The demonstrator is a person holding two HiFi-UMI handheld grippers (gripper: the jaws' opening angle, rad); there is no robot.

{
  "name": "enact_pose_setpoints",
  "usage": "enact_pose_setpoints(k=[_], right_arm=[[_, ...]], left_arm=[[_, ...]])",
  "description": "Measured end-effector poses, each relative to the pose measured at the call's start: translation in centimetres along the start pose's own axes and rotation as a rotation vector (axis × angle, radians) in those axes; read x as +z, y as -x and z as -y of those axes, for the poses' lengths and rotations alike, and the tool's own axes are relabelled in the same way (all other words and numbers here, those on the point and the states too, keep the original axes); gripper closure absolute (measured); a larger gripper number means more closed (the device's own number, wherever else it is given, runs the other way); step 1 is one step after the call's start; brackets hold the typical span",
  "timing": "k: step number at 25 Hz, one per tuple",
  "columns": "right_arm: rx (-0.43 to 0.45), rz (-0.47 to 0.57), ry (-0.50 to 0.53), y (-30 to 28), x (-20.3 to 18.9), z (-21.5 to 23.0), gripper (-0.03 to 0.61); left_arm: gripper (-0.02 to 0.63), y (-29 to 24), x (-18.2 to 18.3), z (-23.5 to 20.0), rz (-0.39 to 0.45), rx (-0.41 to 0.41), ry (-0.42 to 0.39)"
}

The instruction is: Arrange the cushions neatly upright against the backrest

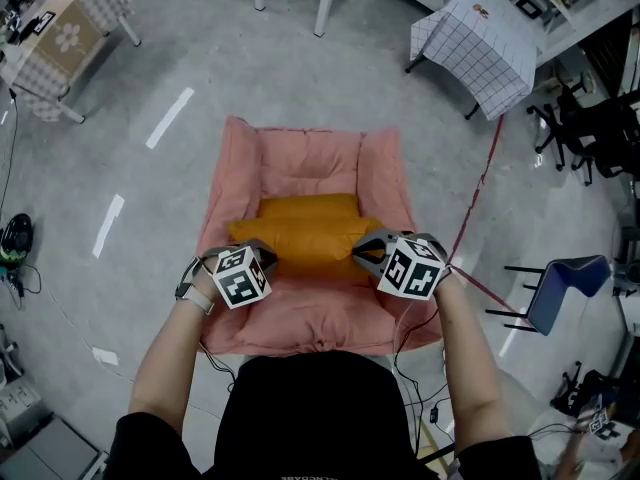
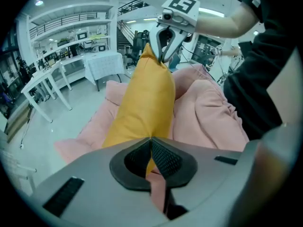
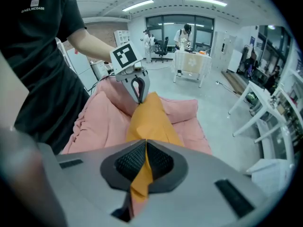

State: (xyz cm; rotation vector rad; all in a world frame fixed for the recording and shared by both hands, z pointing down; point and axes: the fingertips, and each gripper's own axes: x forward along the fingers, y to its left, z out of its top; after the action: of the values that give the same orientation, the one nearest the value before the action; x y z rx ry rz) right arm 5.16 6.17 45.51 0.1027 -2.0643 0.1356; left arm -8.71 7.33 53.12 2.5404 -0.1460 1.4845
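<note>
Left gripper (image 1: pixel 264 256) at 9 o'clock and right gripper (image 1: pixel 362 252) at 3 o'clock each pinch a cushion (image 1: pixel 303 236) end, seemingly to stand it from the chair (image 1: pixel 330 320) seat against the backrest (image 1: pixel 310 158).

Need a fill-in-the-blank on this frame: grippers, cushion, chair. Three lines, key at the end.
1. The left gripper has its jaws ____ on one end of the orange cushion.
2. The right gripper pinches the cushion's far end, so the number of grippers holding it is ____.
3. The padded chair under the cushion is ____ in colour.

Missing words: shut; two; pink
</note>
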Motion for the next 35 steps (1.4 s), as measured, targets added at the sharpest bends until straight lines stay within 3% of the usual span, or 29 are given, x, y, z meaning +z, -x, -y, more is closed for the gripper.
enact_pose_setpoints(k=[7,14,23,28,31,35], right_arm=[[-0.085,-0.084,-0.075,-5.6,-5.3,2.4,0.561],[-0.091,-0.187,-0.165,-10.1,-10.8,3.4,0.560],[-0.251,-0.204,-0.330,-13.9,-13.0,7.0,0.560],[-0.313,-0.173,-0.402,-14.4,-13.5,8.3,0.558],[-0.326,-0.138,-0.467,-12.8,-13.4,8.5,0.529],[-0.264,-0.112,-0.527,-11.5,-13.3,6.7,0.438]], left_arm=[[0.598,-3.8,-0.4,-0.3,-0.046,0.023,0.083],[0.598,-7.8,0.2,-1.4,-0.036,0.012,0.155],[0.598,-11.1,-0.3,-6.0,-0.031,0.089,0.215],[0.598,-12.1,-0.4,-7.8,0.026,0.102,0.313],[0.595,-10.6,-0.6,-8.4,0.022,0.133,0.360],[0.586,-8.5,-3.4,-7.8,-0.067,0.194,0.305]])
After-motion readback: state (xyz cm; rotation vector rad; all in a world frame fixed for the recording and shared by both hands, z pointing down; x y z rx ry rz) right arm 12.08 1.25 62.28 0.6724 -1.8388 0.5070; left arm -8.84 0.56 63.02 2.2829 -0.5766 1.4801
